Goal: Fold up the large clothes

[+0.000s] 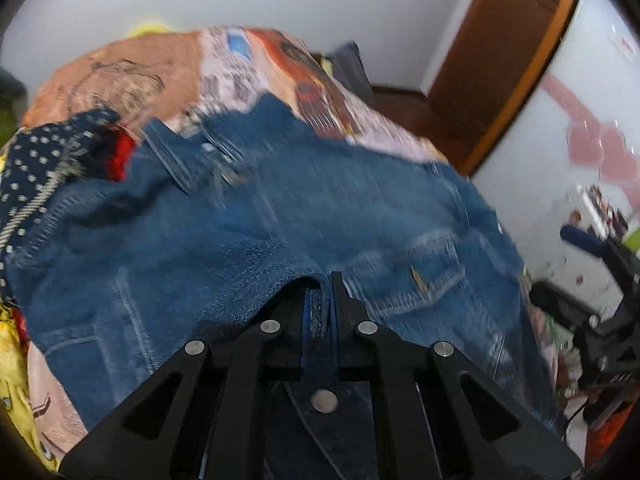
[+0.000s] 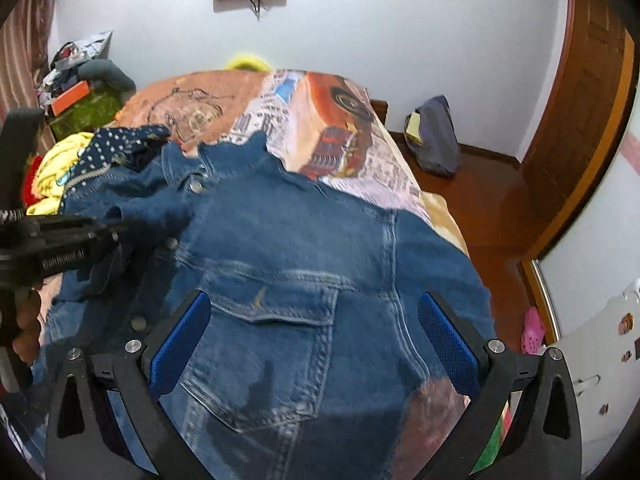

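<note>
A blue denim jacket (image 1: pixel 260 220) lies spread front-up on the bed, its collar toward the far end. My left gripper (image 1: pixel 320 300) is shut on a fold of the jacket's denim, pinched between its jaws. In the right wrist view the jacket (image 2: pixel 300 248) fills the middle, with a flapped chest pocket (image 2: pixel 276 320) between my fingers. My right gripper (image 2: pixel 314 320) is open wide just above the jacket, its blue pads (image 2: pixel 448 340) on either side of the pocket. The left gripper (image 2: pixel 104 236) shows at the left, on the jacket's left half.
The bed has a printed orange and pink cover (image 2: pixel 320 120). A dotted navy garment (image 2: pixel 124 140) and yellow clothes (image 2: pixel 60 168) are piled at the left. A dark bag (image 2: pixel 434 140) sits on the wooden floor by the wall. A wooden door (image 2: pixel 592 100) stands at right.
</note>
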The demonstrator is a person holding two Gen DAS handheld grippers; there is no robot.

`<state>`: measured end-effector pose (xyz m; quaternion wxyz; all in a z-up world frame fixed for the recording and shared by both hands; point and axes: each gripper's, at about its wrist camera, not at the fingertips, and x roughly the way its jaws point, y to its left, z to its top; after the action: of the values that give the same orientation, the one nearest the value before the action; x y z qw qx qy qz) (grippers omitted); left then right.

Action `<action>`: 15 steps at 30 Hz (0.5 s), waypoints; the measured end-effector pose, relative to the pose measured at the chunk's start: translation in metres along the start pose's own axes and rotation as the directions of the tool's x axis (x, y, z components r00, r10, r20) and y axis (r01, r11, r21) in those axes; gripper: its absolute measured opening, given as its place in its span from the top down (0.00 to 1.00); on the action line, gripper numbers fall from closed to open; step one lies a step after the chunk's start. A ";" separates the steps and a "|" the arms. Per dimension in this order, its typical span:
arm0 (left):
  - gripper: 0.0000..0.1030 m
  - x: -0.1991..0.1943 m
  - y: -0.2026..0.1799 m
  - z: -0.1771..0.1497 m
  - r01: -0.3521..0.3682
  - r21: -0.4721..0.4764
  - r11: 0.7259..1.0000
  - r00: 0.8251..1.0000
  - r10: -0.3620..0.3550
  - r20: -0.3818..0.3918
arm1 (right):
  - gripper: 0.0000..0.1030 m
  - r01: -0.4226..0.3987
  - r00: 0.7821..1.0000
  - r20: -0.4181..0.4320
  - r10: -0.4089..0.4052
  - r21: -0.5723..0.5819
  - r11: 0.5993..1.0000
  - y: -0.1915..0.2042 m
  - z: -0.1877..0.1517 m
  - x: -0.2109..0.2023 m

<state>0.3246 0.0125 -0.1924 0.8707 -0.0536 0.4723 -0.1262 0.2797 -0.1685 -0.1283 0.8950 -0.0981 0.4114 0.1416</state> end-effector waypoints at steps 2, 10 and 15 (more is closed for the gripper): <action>0.93 0.010 -0.009 -0.006 -0.013 0.042 0.999 0.999 0.014 -0.039 | 0.00 0.001 1.000 -0.010 -0.001 -0.004 1.000 -0.001 -0.003 0.001; 0.62 0.011 -0.013 -0.028 0.016 0.076 0.997 0.995 -0.008 -0.098 | 0.00 -0.018 1.000 -0.008 0.017 -0.058 0.998 0.015 0.000 -0.003; 0.61 -0.016 0.001 -0.036 -0.002 0.075 0.997 0.999 0.006 -0.051 | 0.00 -0.052 0.999 0.007 0.053 -0.121 0.991 0.039 0.007 -0.009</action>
<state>0.2866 0.0185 -0.1990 0.8599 -0.0166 0.4895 -0.1436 0.2662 -0.1312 -0.1194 0.8855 -0.1402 0.4002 0.1901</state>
